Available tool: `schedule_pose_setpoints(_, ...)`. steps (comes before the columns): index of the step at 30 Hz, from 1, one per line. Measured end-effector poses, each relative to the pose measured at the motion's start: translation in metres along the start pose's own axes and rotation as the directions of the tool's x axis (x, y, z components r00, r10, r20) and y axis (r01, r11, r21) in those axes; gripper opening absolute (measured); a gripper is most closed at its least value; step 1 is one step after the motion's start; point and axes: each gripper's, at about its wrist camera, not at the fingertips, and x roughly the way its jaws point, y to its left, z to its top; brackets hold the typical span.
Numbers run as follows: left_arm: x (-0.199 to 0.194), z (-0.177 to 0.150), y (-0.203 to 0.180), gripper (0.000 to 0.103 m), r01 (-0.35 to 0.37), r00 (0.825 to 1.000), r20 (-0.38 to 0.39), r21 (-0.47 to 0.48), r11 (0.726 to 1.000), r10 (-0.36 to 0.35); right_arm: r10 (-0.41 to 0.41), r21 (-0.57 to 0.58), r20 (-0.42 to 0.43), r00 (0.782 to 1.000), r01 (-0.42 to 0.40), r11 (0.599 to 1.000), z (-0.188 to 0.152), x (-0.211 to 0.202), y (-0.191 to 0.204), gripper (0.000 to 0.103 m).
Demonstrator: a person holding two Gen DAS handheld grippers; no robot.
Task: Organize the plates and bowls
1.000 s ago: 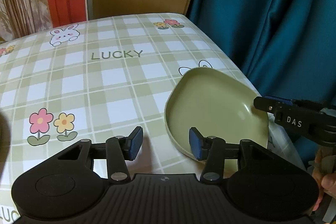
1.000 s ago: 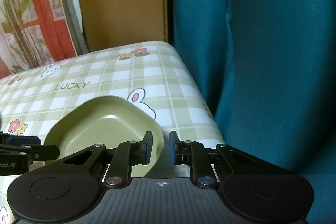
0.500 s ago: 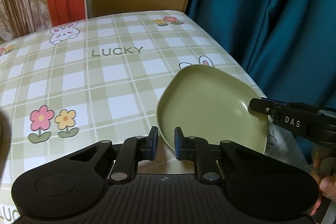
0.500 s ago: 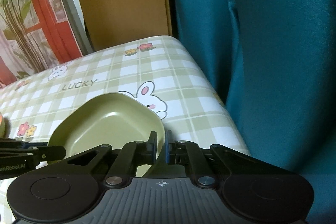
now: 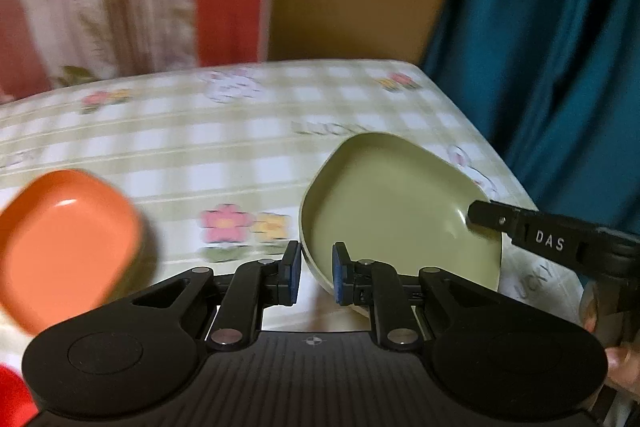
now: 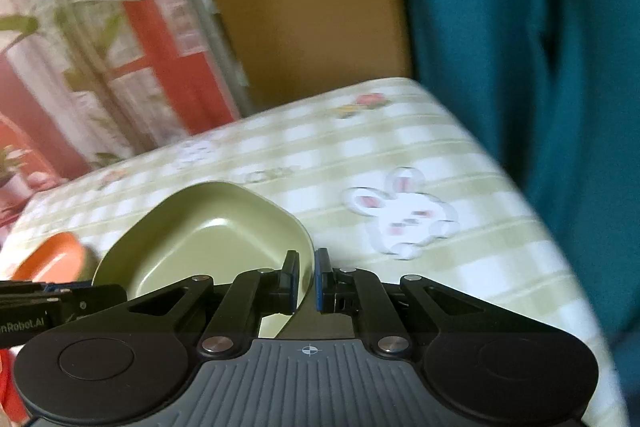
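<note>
left gripper: its jaws stood wide apart a second ago, one pad inside the green plate and one outside; they have just been closing, and now both pads clamp the plate's near rim.
right gripper: its jaws, a little apart before, have closed on the plate's right rim.
green plate: it lay flat on the checked tablecloth; now it is held between both tongs and looks tilted.
orange plate: not in view earlier; now it shows to the left of the left tongs, blurred.
background: sharp before, now smeared; both views have shifted.
</note>
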Motion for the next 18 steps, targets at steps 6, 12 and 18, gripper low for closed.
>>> schedule_pose_setpoints(6,-0.036,0.001,0.054,0.017,-0.056,0.998,0.024,-0.074,0.996,0.058,0.076,-0.064,0.001,0.997,-0.075,0.995,0.009,-0.003,0.067,0.007)
schedule_pose_setpoints(12,-0.073,0.003,0.109,0.017,-0.086,0.994,0.059,-0.143,0.986,0.095,0.129,-0.129,-0.009,0.992,-0.129,0.983,0.016,-0.005,0.133,0.008)
schedule_pose_setpoints(18,-0.096,0.006,0.157,0.017,-0.125,0.987,0.08,-0.188,0.974,0.142,0.182,-0.161,-0.018,0.983,-0.182,0.97,0.022,-0.001,0.189,0.008)
